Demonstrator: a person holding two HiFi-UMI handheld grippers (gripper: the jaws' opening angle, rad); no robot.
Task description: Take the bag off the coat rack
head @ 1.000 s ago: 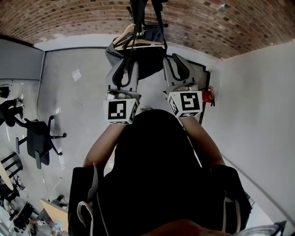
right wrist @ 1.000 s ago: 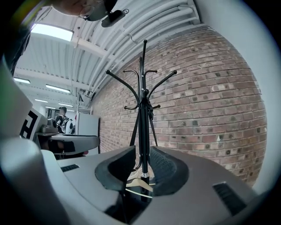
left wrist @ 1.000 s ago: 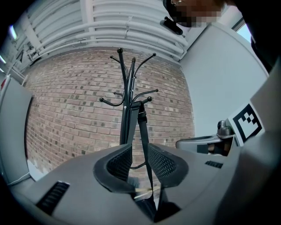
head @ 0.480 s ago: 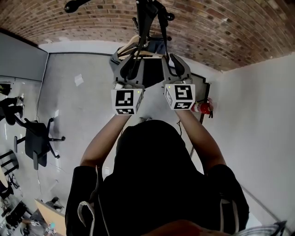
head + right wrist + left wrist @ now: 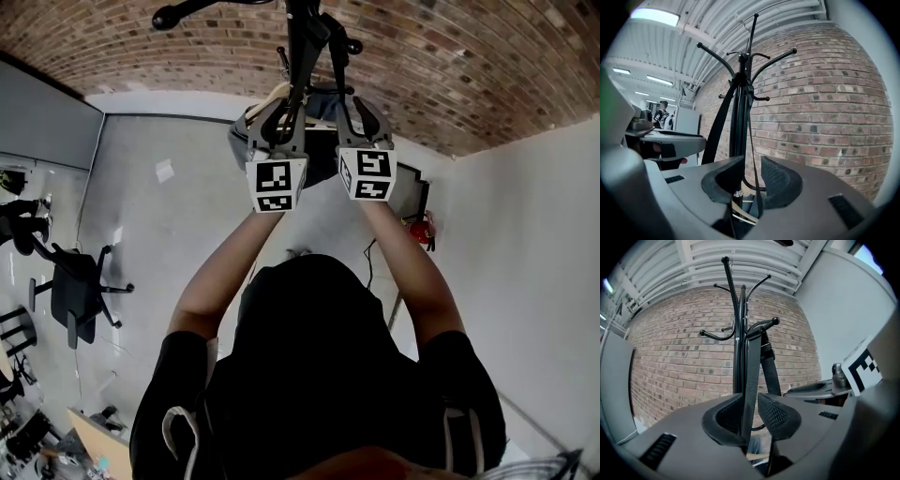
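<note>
A black coat rack point(image 5: 302, 42) stands against the brick wall, with a dark bag point(image 5: 321, 150) hanging on it behind my raised grippers. In the left gripper view the bag's wide black strap point(image 5: 751, 376) runs up to a knobbed hook point(image 5: 774, 321). The strap passes between the jaws of my left gripper point(image 5: 750, 401) point(image 5: 286, 117), filling the gap without being creased. My right gripper point(image 5: 752, 164) point(image 5: 358, 112) is open around a thin strap point(image 5: 751, 136) that touches neither pad. The rack's pole point(image 5: 739, 122) is just beyond it. A second wide strap point(image 5: 717, 126) hangs to the left.
Brick wall point(image 5: 487, 66) behind the rack, white wall point(image 5: 525, 244) close on the right, grey partition point(image 5: 47, 122) on the left. A red fire extinguisher point(image 5: 419, 230) sits by the corner. An office chair point(image 5: 77, 291) stands far left. A person point(image 5: 661, 115) is in the distance.
Both grippers have risen along the rack and drawn closer together. The rack's hooks have come into the top of the head view.
</note>
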